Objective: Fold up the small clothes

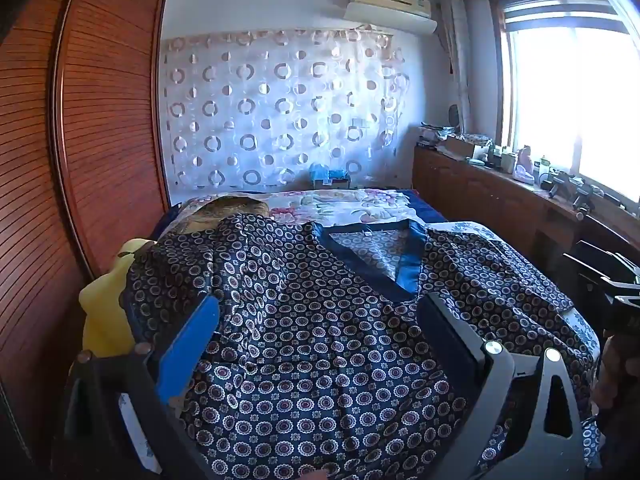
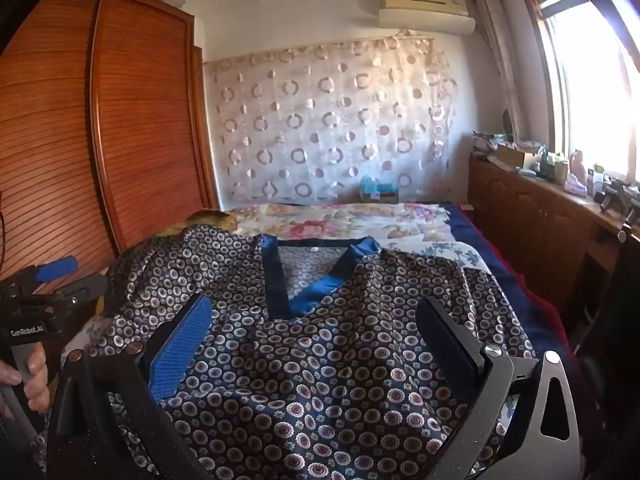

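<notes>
Shirt [image 1: 320, 340]: dark navy fabric printed all over with small white and maroon ring-shaped flowers; V-neck edged with a plain blue band [image 1: 412, 264], a small white tag at the back of the neck, its print too small to read. It lies spread face up on the bed [image 1: 360, 204], neckline toward the far wall, cloth rumpled into soft ridges across the chest. Its left sleeve drapes over a yellow item [image 1: 104, 312] at the bed's left edge; the right sleeve lies flat toward the bed's right side.

Left gripper [image 1: 320, 312]: jaws wide apart, holding nothing, poised over the shirt's lower front; whether the fingertips touch the cloth cannot be told.

Right gripper [image 2: 316, 316]: jaws likewise wide apart and unloaded, over the shirt just below the V.

Writing: "GenRobot.AI" in white on the left gripper's body, seen at the left edge of the right wrist view
</notes>
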Demonstrator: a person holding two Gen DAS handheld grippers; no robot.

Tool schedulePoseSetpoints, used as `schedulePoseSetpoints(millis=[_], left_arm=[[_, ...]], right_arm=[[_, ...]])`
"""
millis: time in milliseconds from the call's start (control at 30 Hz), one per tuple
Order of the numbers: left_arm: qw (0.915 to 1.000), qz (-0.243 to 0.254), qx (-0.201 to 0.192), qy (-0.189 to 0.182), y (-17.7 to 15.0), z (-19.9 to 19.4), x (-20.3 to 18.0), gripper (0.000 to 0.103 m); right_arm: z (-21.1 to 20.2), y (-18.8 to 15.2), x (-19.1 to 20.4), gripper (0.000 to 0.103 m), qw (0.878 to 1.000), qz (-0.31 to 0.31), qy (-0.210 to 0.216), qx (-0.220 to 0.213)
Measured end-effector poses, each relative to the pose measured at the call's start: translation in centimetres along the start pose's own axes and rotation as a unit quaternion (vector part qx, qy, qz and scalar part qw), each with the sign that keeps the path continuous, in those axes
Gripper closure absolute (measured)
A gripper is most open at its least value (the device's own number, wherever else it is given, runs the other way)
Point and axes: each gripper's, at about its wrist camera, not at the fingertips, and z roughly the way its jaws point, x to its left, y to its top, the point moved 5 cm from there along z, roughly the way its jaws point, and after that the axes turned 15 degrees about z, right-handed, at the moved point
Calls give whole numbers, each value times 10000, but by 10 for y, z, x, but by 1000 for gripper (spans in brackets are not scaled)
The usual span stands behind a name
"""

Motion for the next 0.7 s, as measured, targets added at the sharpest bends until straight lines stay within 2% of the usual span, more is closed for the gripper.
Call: schedulePoseSetpoints(millis=[700], left_arm=[[9999,31,-85,72,5,-8,3,3]], right_arm=[[0,1,8,0,10000,-11,4,-31]])
